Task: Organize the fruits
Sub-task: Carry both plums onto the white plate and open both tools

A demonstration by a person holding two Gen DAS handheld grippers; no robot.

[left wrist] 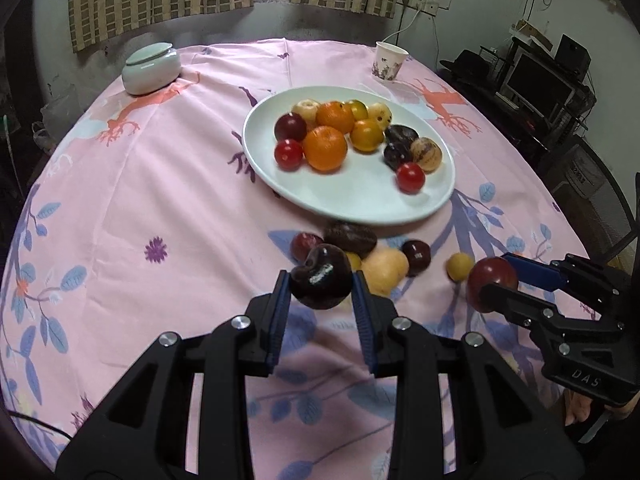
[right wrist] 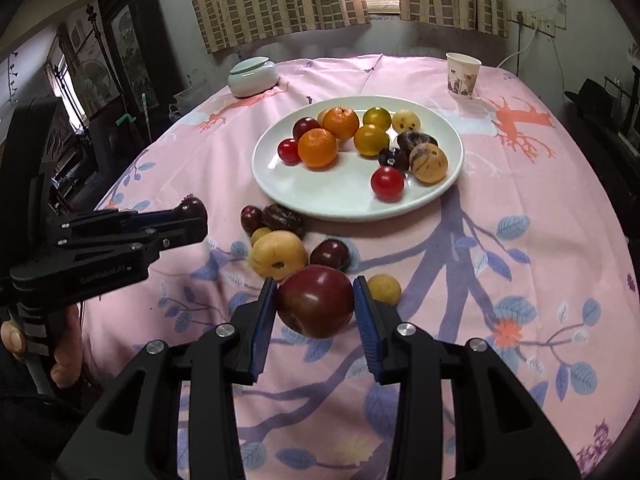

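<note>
A white plate [left wrist: 360,208] [right wrist: 340,196] holds several fruits: oranges [left wrist: 325,148], red ones and dark plums. Loose fruits lie on the cloth in front of it, among them a yellow fruit [right wrist: 278,255] and a small yellow one [right wrist: 384,289]. My left gripper [left wrist: 320,288] is shut on a dark plum [left wrist: 320,282], held above the cloth; it also shows in the right wrist view [right wrist: 192,216]. My right gripper [right wrist: 316,304] is shut on a dark red plum [right wrist: 316,300]; it shows in the left wrist view [left wrist: 496,280] too.
A pink patterned tablecloth [left wrist: 160,200] covers the round table. A lidded white jar [left wrist: 151,67] stands at the far left and a paper cup [left wrist: 389,61] at the far right. Curtains hang behind; shelves with a monitor [left wrist: 536,84] stand right.
</note>
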